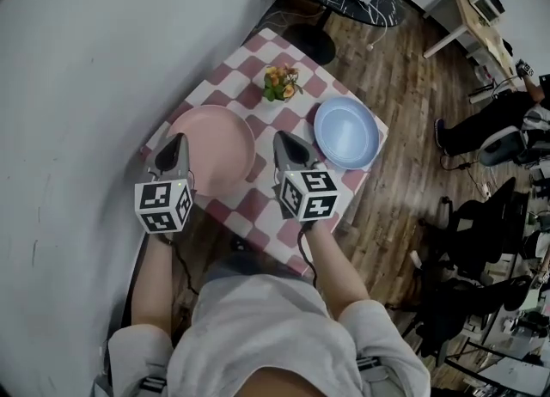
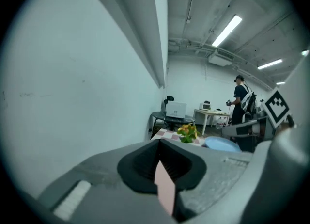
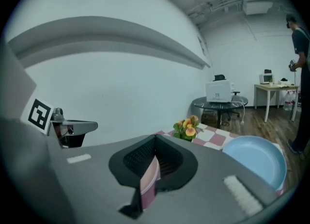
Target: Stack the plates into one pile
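The left claw (image 1: pixel 177 143) and right claw (image 1: pixel 285 141) are each clamped on an opposite rim of the pink plate (image 1: pixel 216 139), holding it left of the blue plate (image 1: pixel 346 131) over the checkered worktop (image 1: pixel 258 208). The 2 plates are apart, not yet stacked.

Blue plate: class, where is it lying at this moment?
In the head view, the blue plate lies at the checkered table's right edge, right of the flowers and apart from the pink plate.
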`<state>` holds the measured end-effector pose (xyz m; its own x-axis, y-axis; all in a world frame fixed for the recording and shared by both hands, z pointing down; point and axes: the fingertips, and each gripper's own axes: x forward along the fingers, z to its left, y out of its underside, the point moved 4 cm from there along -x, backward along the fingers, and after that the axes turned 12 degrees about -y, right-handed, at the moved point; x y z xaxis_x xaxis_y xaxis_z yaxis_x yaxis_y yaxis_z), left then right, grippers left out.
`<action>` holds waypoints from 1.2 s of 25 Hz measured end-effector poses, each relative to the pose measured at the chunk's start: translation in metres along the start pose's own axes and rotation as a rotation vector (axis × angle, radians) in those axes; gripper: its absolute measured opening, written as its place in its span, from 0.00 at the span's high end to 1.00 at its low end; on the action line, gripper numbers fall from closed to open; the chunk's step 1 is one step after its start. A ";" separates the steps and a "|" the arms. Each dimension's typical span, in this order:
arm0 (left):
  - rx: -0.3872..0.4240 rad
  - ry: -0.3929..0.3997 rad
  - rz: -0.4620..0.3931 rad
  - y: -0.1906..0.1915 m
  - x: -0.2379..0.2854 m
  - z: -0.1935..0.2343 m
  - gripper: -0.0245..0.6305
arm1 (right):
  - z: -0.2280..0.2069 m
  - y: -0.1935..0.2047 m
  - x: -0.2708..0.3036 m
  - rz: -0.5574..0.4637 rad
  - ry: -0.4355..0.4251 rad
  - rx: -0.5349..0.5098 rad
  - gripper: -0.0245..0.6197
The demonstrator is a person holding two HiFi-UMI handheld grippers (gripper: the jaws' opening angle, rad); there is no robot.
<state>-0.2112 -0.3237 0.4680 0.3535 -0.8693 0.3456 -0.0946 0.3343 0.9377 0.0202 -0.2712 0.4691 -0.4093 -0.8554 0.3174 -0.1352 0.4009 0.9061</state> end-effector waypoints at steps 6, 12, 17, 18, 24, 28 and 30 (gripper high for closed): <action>-0.047 0.104 -0.189 -0.059 -0.021 -0.036 0.95 | -0.002 -0.040 -0.049 -0.158 0.056 -0.101 0.96; -0.052 0.180 -0.304 -0.096 -0.036 -0.065 0.95 | -0.005 -0.066 -0.094 -0.269 0.108 -0.162 0.96; -0.033 0.209 -0.384 -0.115 -0.041 -0.090 0.95 | -0.007 -0.082 -0.131 -0.363 0.165 -0.219 0.96; -0.031 0.217 -0.396 -0.117 -0.042 -0.095 0.95 | -0.006 -0.085 -0.138 -0.379 0.175 -0.230 0.96; -0.037 0.295 -0.418 -0.127 -0.041 -0.131 0.95 | -0.019 -0.095 -0.180 -0.454 0.255 -0.244 0.96; -0.065 0.344 -0.374 -0.122 -0.030 -0.155 0.95 | -0.041 -0.096 -0.204 -0.451 0.314 -0.244 0.96; -0.076 0.351 -0.348 -0.118 -0.024 -0.168 0.95 | -0.054 -0.097 -0.214 -0.443 0.332 -0.244 0.96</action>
<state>-0.0526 -0.2814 0.3430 0.6455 -0.7631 -0.0327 0.1480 0.0830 0.9855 0.1698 -0.1452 0.3289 -0.0523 -0.9962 -0.0701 -0.0018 -0.0701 0.9975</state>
